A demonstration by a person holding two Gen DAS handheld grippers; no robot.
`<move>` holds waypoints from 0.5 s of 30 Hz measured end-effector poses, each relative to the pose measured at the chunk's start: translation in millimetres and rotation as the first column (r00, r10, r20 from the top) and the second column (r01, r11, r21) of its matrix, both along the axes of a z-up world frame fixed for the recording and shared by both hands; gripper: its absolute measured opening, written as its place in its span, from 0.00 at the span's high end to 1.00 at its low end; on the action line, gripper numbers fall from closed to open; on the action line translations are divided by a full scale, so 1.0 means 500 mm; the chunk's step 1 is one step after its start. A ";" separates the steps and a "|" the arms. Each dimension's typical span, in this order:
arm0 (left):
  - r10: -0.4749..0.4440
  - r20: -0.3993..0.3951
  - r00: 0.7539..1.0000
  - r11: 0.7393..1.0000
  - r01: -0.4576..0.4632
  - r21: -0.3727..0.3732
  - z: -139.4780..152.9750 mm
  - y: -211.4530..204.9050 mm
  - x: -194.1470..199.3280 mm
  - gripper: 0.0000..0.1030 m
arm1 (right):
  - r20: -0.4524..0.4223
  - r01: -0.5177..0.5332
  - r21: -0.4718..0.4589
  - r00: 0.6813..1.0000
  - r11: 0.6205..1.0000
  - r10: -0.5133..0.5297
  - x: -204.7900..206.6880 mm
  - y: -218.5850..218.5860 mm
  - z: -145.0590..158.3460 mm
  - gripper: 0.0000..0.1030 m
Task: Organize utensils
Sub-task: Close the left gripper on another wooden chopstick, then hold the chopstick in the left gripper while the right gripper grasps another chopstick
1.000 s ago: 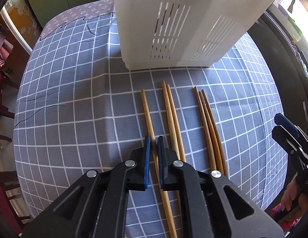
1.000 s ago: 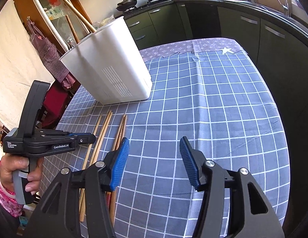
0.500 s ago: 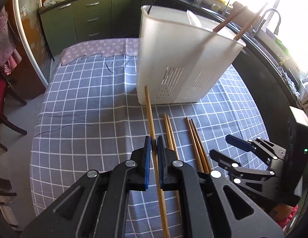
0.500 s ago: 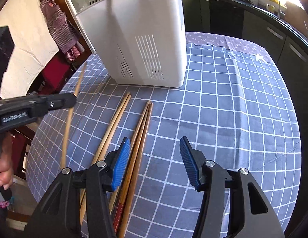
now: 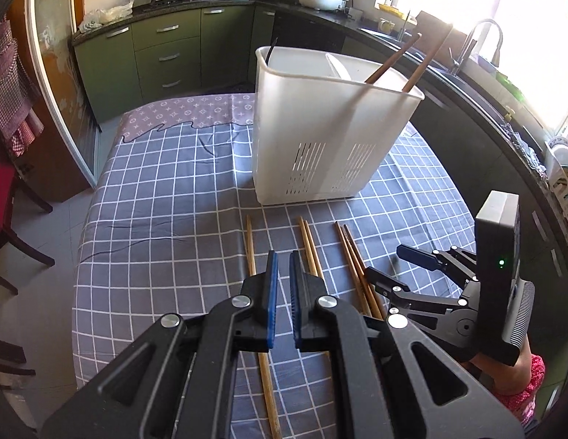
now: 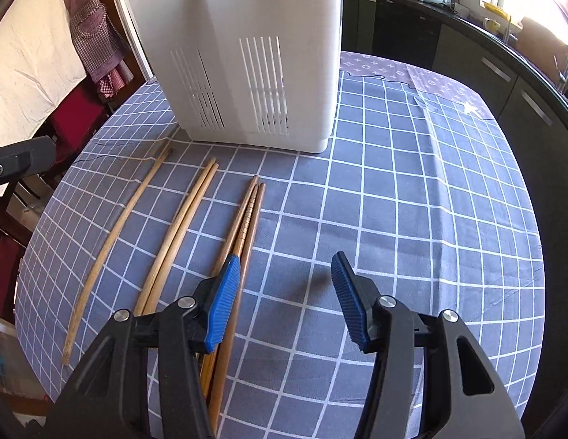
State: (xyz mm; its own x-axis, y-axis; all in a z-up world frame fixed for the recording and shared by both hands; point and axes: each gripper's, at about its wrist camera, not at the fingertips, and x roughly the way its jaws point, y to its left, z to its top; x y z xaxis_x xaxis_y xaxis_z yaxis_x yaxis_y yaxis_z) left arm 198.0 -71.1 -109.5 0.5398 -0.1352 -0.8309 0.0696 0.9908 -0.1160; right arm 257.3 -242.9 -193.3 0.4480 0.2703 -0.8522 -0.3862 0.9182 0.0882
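Observation:
A white slotted utensil holder (image 5: 320, 128) stands on the checked tablecloth, with two dark chopsticks (image 5: 393, 58) leaning out of it. It also shows in the right wrist view (image 6: 247, 55). Several wooden chopsticks lie in front of it: a single one (image 6: 112, 237) at the left, a pale pair (image 6: 181, 226), and a darker bunch (image 6: 243, 219). My left gripper (image 5: 280, 292) is nearly shut with nothing between its pads, raised above the single chopstick (image 5: 251, 248). My right gripper (image 6: 284, 292) is open and empty, its left pad (image 6: 221, 303) over the darker bunch.
The table (image 5: 156, 219) is covered in a blue-grey checked cloth. Green kitchen cabinets (image 5: 167, 58) and a dark counter with a sink (image 5: 478, 58) surround it. Chairs stand at the left (image 5: 13, 226). The right gripper shows in the left wrist view (image 5: 412, 274).
The single chopstick held by my left gripper half a second ago now lies on the cloth. My left gripper has risen and pulled back. My right gripper has moved closer over the darker chopsticks.

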 end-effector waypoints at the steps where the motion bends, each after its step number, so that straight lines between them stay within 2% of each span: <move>1: 0.005 -0.008 1.000 1.000 -0.005 0.005 -0.006 0.002 0.004 0.94 | 0.005 0.000 -0.009 1.000 1.000 0.000 0.000 0.001 -0.003 0.49; 3: 0.008 -0.034 0.999 1.000 -0.007 0.022 -0.020 0.004 0.013 0.94 | 0.005 0.003 -0.021 1.000 1.000 -0.003 0.002 0.000 -0.006 0.49; 9: -0.004 -0.211 0.978 0.999 0.011 0.031 -0.092 0.015 0.060 0.94 | -0.004 -0.011 -0.027 1.000 1.000 0.011 0.002 0.009 -0.008 0.53; 12: -0.004 -0.257 0.966 0.999 0.017 0.046 -0.121 0.014 0.081 0.94 | 0.002 -0.014 -0.037 1.000 0.999 0.014 0.002 0.021 -0.007 0.57; 15: -0.007 -0.291 0.957 0.998 0.025 0.057 -0.144 0.011 0.093 0.94 | 0.002 -0.009 -0.038 1.000 0.999 0.009 0.004 0.024 -0.007 0.58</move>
State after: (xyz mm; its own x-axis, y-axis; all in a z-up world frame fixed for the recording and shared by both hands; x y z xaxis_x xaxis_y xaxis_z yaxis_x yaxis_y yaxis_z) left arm 244.6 -65.3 -181.7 0.2717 -0.0870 -0.9584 0.0576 0.9956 -0.0741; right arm 259.5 -231.1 -196.9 0.4475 0.2422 -0.8609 -0.3950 0.9172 0.0527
